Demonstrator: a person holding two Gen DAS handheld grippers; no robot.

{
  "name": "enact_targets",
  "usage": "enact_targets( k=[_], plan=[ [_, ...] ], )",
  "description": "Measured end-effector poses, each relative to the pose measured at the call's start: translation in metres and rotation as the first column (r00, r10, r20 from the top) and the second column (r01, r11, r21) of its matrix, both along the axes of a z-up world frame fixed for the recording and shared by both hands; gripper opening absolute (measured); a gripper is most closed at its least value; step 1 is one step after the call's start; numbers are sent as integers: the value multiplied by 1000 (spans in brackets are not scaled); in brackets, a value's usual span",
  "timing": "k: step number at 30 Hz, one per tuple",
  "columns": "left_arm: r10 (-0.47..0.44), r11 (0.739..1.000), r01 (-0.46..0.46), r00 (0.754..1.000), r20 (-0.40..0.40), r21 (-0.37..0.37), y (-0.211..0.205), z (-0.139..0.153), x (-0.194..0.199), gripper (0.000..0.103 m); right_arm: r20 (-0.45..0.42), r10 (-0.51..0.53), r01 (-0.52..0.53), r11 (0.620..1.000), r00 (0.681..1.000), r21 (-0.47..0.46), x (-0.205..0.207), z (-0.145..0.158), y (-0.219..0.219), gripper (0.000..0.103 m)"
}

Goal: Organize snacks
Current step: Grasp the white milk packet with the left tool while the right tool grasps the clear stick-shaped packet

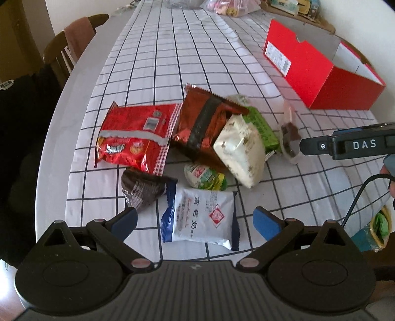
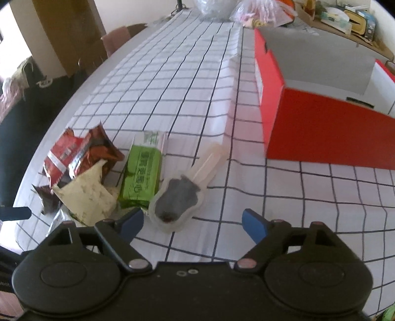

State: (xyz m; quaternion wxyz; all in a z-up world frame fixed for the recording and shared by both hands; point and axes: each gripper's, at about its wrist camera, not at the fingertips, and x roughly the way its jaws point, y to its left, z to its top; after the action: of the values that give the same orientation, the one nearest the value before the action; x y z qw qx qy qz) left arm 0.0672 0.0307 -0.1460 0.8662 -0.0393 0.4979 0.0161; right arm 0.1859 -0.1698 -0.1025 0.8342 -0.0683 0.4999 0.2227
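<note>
Left gripper (image 1: 195, 221) low over the near end of the pile, jaws spread wide, nothing clamped; the white-and-blue packet (image 1: 200, 219) lies between its blue fingertips (image 1: 267, 223), no pad pressing it. At ten o'clock from that packet, a dark foil wedge (image 1: 143, 189) sits just beside the left fingertip. Straight ahead at twelve, a small green-and-white packet (image 1: 205, 175), then the cream pouch (image 1: 240, 150) leaning on the brown-red bag (image 1: 203, 123). At eleven o'clock the red bag (image 1: 137, 137) lies flat, close to the table edge (image 1: 55, 138), which curves away on the left with a chair (image 1: 71, 47) beyond it.

Over to the right gripper (image 2: 192, 221): jaws well apart, empty. The clear-wrapped ice pop (image 2: 179, 200) lies just ahead of its left fingertip, stick end pointing to one o'clock, pads not on it that I can see. The green carton (image 2: 140, 180) sits at eleven, touching the pop's wrapper.

Farther out at two o'clock, the red box (image 2: 321, 128) stands open-topped, well apart from the pile, with bare checked tablecloth (image 2: 172, 86) between and a long clear run of cloth at twelve. Plastic bags (image 2: 256, 12) crowd the far end
</note>
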Motion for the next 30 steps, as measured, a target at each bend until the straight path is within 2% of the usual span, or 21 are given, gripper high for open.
enact_targets(
  k=[9, 17, 19, 21, 24, 28, 30],
  plan=[
    [-42, 997, 42, 999, 6, 57, -14, -15, 7, 100, 0, 51, -51, 998, 999, -21, 8, -12, 18, 81],
    [-13, 999, 13, 1000, -12, 30, -7, -22, 16, 98, 4, 67, -67, 997, 998, -23, 17, -18, 23, 80],
    [-5, 1000, 6, 1000, -18, 25, -5, -23, 17, 91, 5, 83, -83, 997, 997, -9, 16, -17, 23, 74],
    [-3, 1000, 4, 999, -35, 18, -5, -25, 18, 78, 5, 96, -96, 995, 995, 4, 15, -17, 23, 65],
    [-3, 1000, 3, 999, -41, 11, -7, -26, 18, 76, -2, 97, -97, 995, 995, 17, 14, -16, 21, 55],
    [7, 1000, -7, 999, -48, 7, -6, -25, 19, 71, -8, 88, -87, 996, 996, 30, 13, -16, 15, 48],
    [10, 1000, -10, 999, -51, 4, -7, -25, 19, 67, -4, 85, -85, 996, 996, 23, 12, -17, 14, 38]
  ],
)
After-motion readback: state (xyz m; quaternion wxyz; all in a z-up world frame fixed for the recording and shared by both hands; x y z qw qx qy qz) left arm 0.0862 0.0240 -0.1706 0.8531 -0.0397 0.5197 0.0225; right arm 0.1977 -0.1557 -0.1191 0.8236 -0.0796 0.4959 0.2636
